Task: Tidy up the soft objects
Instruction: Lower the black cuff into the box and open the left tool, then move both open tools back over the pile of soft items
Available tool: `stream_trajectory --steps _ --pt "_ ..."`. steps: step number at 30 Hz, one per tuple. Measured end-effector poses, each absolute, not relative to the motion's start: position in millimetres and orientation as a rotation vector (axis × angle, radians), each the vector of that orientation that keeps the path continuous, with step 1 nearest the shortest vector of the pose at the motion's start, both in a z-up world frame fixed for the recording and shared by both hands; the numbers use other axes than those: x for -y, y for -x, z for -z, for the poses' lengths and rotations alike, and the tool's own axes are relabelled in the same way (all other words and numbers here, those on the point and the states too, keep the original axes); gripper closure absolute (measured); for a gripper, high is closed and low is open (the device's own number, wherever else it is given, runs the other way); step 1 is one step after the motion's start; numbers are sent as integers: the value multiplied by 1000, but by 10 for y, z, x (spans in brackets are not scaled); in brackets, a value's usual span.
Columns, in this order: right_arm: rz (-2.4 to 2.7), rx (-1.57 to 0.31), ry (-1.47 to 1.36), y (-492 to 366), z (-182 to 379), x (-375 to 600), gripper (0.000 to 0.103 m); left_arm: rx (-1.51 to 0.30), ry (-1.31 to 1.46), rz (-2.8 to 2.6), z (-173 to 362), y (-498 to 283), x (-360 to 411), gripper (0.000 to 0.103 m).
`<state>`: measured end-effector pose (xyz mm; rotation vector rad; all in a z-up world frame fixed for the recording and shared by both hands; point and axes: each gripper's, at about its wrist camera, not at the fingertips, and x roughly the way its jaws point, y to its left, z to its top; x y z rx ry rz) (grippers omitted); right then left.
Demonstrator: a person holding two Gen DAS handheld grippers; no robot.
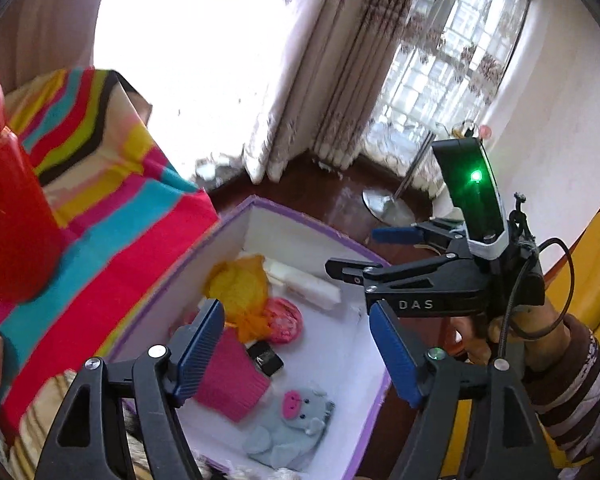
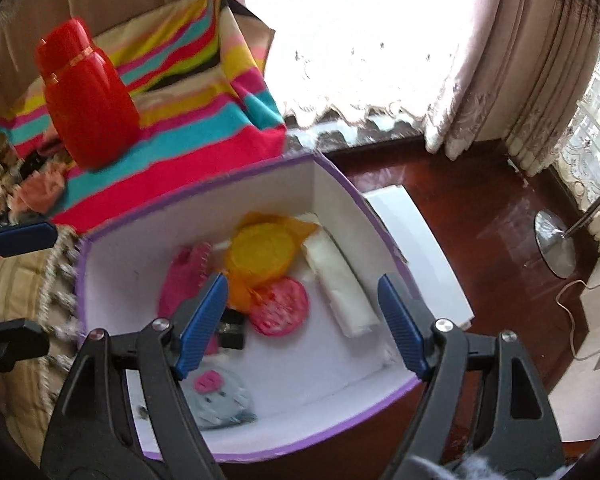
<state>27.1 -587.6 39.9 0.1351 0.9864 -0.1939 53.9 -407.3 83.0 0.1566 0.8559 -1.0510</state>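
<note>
Right wrist view, purple-rimmed box (image 2: 356, 196) open-topped, bare white floor at near right corner.

Your right gripper (image 2: 300, 324) hangs over the purple-rimmed white box (image 2: 340, 184) at frame centre, its jaws apart with nothing between them. Inside the box you see a yellow cloth (image 2: 260, 252), a pink knitted piece (image 2: 180, 280), a pink round pad (image 2: 280, 306), a white roll (image 2: 342, 280) and a grey plush pig (image 2: 220, 400). A red flask (image 2: 88, 100) stands on the striped blanket (image 2: 204, 120), upper left.
</note>
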Motion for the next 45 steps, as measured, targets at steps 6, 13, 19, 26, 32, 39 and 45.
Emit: stream_trajectory --steps 6,13,19,26,32,39,45 --pt "162 -868 -136 -316 -655 5591 13 -764 -168 934 -987 -629 3720 27" --pt "188 -757 -46 -484 -797 5164 13 -769 -67 796 -989 -861 3090 27" --pt "106 -691 -46 -582 -833 4832 13 -754 -22 691 -959 -984 2644 27" --pt "-67 -716 -89 -777 -792 4413 13 -757 49 610 -904 -1086 2116 27" --pt "-154 -729 -89 -930 -733 4019 13 -777 172 529 -838 -1221 1582 27" --pt "-255 -775 -94 -1157 -648 3638 13 -856 345 359 -584 -1435 863 27" --pt "-312 -821 -79 -1364 -557 3363 13 -976 436 249 -281 -1565 501 27"
